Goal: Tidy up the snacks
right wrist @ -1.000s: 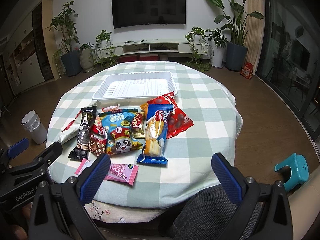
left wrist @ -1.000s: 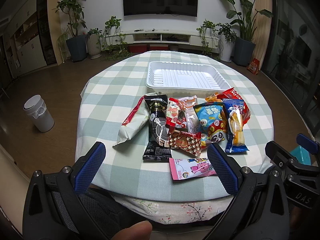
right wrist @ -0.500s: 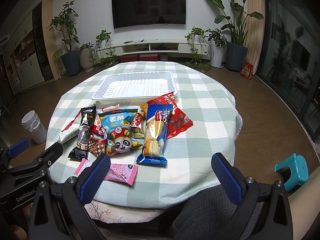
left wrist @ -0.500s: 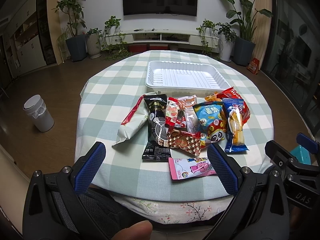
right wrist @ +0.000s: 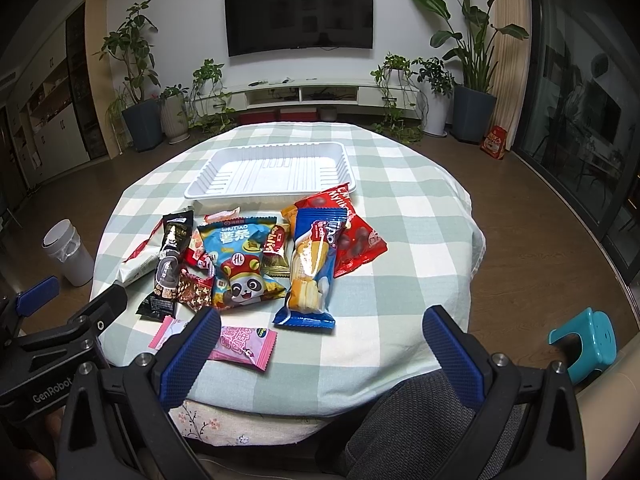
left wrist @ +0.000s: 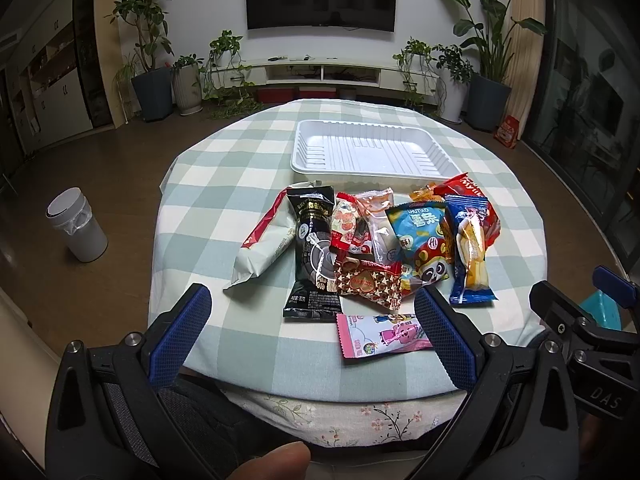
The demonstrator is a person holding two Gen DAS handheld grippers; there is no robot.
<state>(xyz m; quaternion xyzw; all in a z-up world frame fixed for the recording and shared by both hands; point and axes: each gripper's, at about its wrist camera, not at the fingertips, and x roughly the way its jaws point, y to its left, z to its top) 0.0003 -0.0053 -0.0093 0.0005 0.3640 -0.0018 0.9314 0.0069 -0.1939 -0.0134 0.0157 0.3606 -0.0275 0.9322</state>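
Several snack packets lie in a pile on the checked round table (left wrist: 224, 184): a black packet (left wrist: 314, 248), a white-and-red packet (left wrist: 264, 248), a blue panda packet (left wrist: 424, 244), a blue cake packet (left wrist: 470, 252), a red packet (right wrist: 354, 236) and a pink packet (left wrist: 382, 334) nearest me. An empty white tray (left wrist: 372, 152) sits behind the pile; it also shows in the right wrist view (right wrist: 276, 172). My left gripper (left wrist: 308, 336) is open and empty, at the table's near edge. My right gripper (right wrist: 320, 352) is open and empty, also at the near edge.
A white bin (left wrist: 76, 232) stands on the floor left of the table. A teal stool (right wrist: 588, 340) stands at the right. Potted plants (left wrist: 148, 40) and a TV unit (left wrist: 320, 72) line the far wall. A glass door (right wrist: 580, 100) is at the right.
Both grippers have edged slightly forward toward the table. The snacks and tray have not moved.
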